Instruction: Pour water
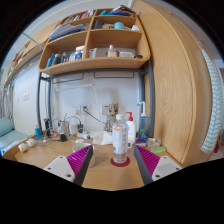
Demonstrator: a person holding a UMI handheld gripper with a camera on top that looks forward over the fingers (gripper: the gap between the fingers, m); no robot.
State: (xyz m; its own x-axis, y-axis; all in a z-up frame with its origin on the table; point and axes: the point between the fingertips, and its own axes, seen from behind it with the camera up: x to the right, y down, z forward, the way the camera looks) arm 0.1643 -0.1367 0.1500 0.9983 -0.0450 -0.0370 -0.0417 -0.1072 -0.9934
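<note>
- Rising behind the desk, a wooden shelf unit (95, 45) carries boxes and small items on its boards, and a tall wooden cabinet side (175, 85) stands to the right.
- A wooden desk (100, 172) spreads below, with clutter along its back edge and left side.
- The gripper (112, 160) holds its fingers wide apart, gripping nothing; the magenta pads (80, 158) face inward on either side.
- A clear plastic bottle (120, 138) stands upright on the desk, just ahead of the fingers and between their lines, with a gap at each side.
- A white bottle with a red cap (131, 128) stands just behind it to the right.
</note>
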